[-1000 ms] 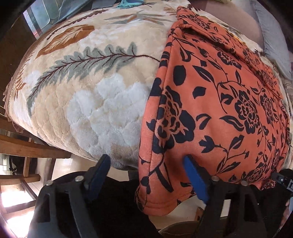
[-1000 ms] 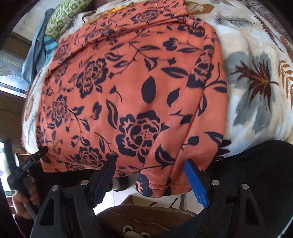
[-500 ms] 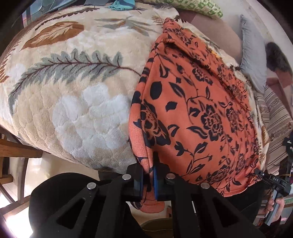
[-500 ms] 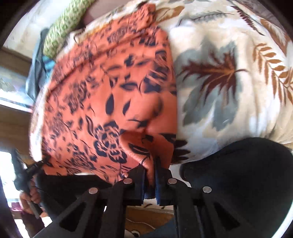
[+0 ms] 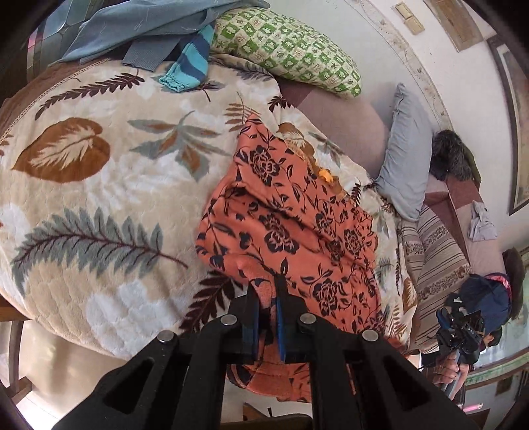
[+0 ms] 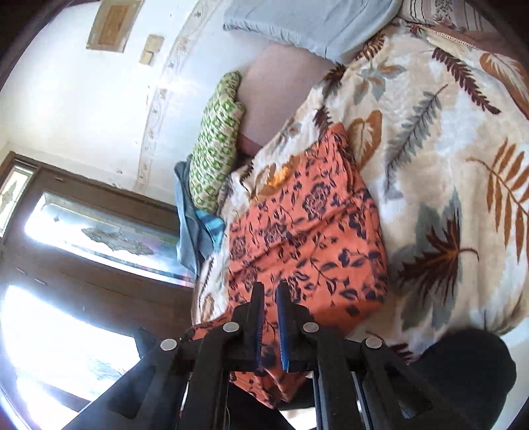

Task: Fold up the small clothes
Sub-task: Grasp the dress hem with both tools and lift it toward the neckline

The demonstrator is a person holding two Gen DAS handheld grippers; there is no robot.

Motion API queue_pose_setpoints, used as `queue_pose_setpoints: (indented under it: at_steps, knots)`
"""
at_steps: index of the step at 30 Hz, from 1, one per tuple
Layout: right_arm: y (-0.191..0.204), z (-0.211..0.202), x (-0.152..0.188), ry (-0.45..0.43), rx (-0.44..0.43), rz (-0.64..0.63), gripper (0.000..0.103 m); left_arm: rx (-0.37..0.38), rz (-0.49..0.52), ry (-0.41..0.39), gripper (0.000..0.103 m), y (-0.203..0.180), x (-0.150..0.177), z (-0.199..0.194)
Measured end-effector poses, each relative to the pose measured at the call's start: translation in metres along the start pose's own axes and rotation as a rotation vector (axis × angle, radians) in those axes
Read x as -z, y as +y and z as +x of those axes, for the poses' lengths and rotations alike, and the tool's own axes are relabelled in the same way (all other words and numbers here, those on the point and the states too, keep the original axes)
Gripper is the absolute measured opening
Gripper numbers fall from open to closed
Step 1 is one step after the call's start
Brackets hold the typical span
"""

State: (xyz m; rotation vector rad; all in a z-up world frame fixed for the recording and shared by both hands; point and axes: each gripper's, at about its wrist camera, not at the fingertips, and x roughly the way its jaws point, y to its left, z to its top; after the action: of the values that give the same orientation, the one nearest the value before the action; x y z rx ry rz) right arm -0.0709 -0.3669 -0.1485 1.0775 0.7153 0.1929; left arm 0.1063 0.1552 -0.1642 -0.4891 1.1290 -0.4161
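An orange garment [image 5: 291,228] with a dark blue flower print lies on a cream leaf-patterned blanket [image 5: 99,185]. My left gripper [image 5: 267,297] is shut on the garment's near hem at its left corner, and the cloth bunches up between the blue pads. In the right wrist view the same garment [image 6: 314,238] rises from the blanket [image 6: 446,185], with my right gripper [image 6: 270,294] shut on its other near corner. The near edge is lifted off the bed and a fold runs across the middle. The far edge still rests on the blanket.
A green patterned pillow [image 5: 287,53] and a pile of blue clothes [image 5: 148,29] lie at the far side of the bed. A grey pillow [image 5: 406,155] leans at the right. A person's hand holding the other gripper [image 5: 459,334] shows at the lower right.
Both grippers went from open around the garment's near hem to shut on it. They then rose and tilted up, lifting the near edge toward the far side.
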Motion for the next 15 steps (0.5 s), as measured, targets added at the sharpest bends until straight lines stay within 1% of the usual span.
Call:
queue_pose_setpoints:
  at_steps: [3, 4, 5, 6, 8, 10, 11, 13, 14, 15]
  knots:
    - [-0.002, 0.007, -0.037, -0.043, 0.005, 0.022, 0.008, -0.006, -0.025, 0.024, 0.008, 0.000, -0.033, 0.018]
    - [-0.003, 0.011, -0.048, -0.040, 0.029, 0.025, 0.008, -0.018, -0.033, 0.037, 0.008, 0.001, -0.043, 0.028]
    - [-0.004, 0.016, -0.057, -0.027, 0.071, 0.023, 0.008, -0.036, -0.037, 0.046, 0.008, 0.000, -0.049, 0.037]
    - [-0.008, 0.021, -0.062, -0.003, 0.114, 0.023, 0.008, -0.054, -0.040, 0.051, 0.008, 0.000, -0.054, 0.045]
    - [-0.011, 0.038, -0.061, 0.065, 0.136, 0.020, 0.012, -0.057, -0.041, 0.054, 0.008, -0.003, -0.055, 0.056]
    - [-0.015, 0.056, -0.044, 0.165, 0.150, -0.004, 0.012, -0.060, -0.031, 0.048, 0.008, -0.005, -0.050, 0.061]
    - [-0.017, 0.067, -0.031, 0.212, 0.173, -0.019, 0.012, -0.069, -0.027, 0.048, 0.008, -0.005, -0.049, 0.062]
    - [-0.020, 0.089, 0.002, 0.301, 0.243, -0.061, 0.023, -0.075, -0.036, 0.051, 0.008, -0.001, -0.044, 0.061]
    - [-0.023, 0.098, 0.020, 0.337, 0.273, -0.080, 0.034, -0.076, -0.044, 0.049, 0.008, 0.001, -0.042, 0.059]
    - [-0.025, 0.105, 0.037, 0.367, 0.295, -0.091, 0.056, -0.078, -0.048, 0.046, 0.008, 0.003, -0.040, 0.055]
